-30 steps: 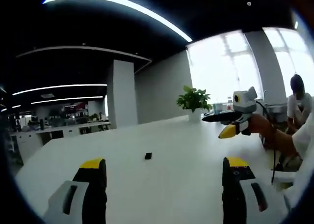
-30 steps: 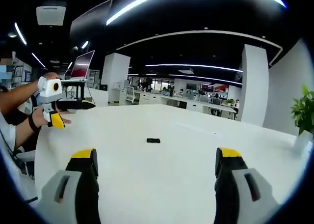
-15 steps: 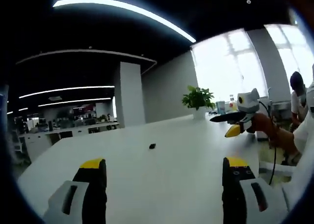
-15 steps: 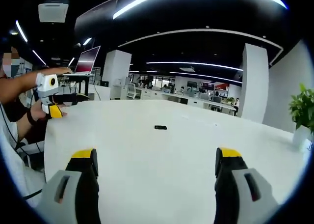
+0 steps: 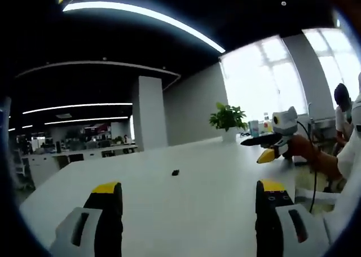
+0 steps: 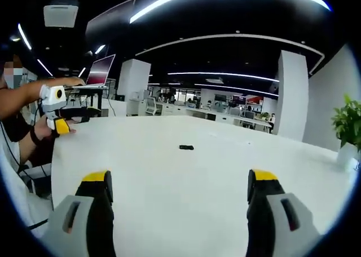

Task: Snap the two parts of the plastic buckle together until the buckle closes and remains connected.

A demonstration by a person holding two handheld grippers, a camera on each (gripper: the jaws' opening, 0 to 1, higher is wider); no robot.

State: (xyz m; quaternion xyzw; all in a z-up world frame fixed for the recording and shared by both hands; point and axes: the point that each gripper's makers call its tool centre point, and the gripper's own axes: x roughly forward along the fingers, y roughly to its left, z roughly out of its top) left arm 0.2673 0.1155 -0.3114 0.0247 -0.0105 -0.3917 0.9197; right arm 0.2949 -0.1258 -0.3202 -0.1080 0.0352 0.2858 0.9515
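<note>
Left gripper jaws wide apart, nothing between them. Right gripper same, jaws spread, holding nothing. Each one held up by a hand, arms extended, well apart.

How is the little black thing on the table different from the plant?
The black buckle is tiny, dark and lies flat mid-table; the plant is far bigger, green and leafy, standing upright by the bright window. The buckle lies ahead between the left claw tips; the plant stands off to one side. Both rest on the white table.
</note>
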